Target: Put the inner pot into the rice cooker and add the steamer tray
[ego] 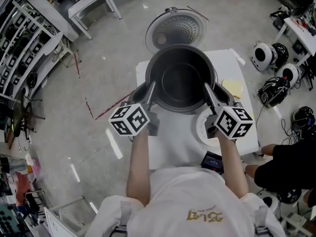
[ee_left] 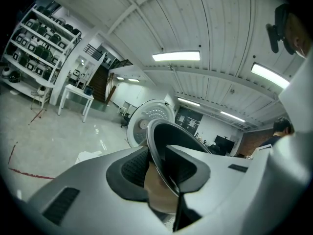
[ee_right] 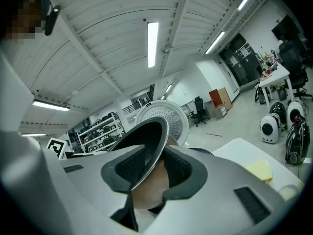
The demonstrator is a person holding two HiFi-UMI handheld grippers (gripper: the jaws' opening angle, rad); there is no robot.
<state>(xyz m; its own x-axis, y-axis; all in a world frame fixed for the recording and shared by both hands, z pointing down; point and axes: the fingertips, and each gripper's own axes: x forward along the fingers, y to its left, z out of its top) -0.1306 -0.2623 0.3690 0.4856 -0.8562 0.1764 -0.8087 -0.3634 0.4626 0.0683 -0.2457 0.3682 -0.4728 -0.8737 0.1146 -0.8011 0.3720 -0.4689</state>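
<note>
I hold the dark metal inner pot (ego: 180, 78) up over the white table (ego: 170, 144), gripped on both sides of its rim. My left gripper (ego: 148, 91) is shut on the left rim; in the left gripper view its pads (ee_left: 134, 168) pinch the thin pot edge (ee_left: 157, 148). My right gripper (ego: 208, 91) is shut on the right rim (ee_right: 146, 143). Behind the pot stands the rice cooker's open lid (ego: 176, 29), also seen as the lid (ee_left: 149, 120) and the lid (ee_right: 166, 112). The cooker's body is hidden by the pot. A white round tray (ego: 203, 127) lies under my right gripper.
A yellow pad (ego: 232, 88) and a dark device (ego: 212, 160) lie on the table. Round helmets (ego: 270, 57) sit on the floor at right, near a seated person (ego: 291, 164). Shelving (ego: 22, 48) and a white side table (ego: 94, 3) stand at left.
</note>
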